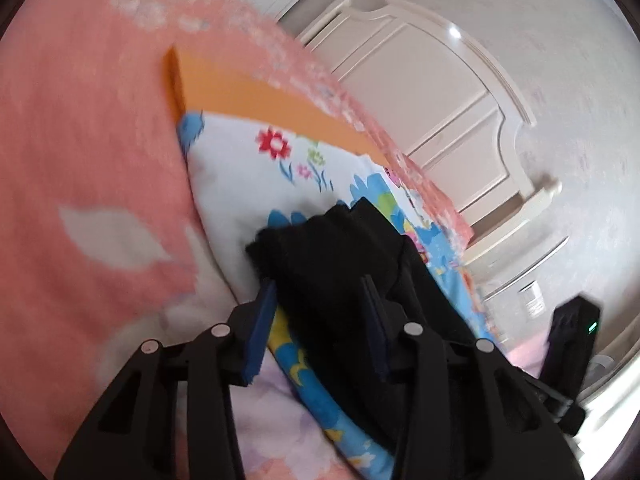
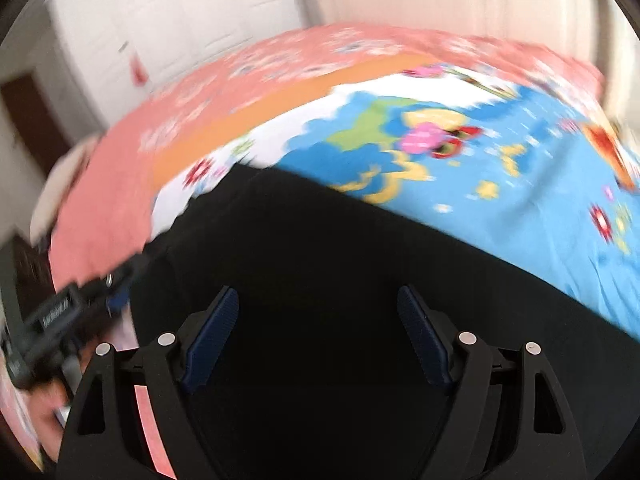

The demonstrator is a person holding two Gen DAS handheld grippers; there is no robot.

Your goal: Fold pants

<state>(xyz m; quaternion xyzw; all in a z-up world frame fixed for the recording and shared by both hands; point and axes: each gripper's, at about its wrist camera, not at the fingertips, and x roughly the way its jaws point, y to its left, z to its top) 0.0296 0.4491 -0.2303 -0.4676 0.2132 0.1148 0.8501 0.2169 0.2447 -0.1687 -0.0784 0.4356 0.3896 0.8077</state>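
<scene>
the black pants lie bunched on the cartoon-print sheet over the pink bedspread, left gripper and right gripper both spread apart above them, folding seemingly barely begun.

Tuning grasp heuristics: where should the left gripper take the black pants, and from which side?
Probably the bunched end of the black pants, approached straight ahead along the fingers. That gathered edge stands up off the cartoon-print cloth, and the open left gripper already straddles it.
</scene>
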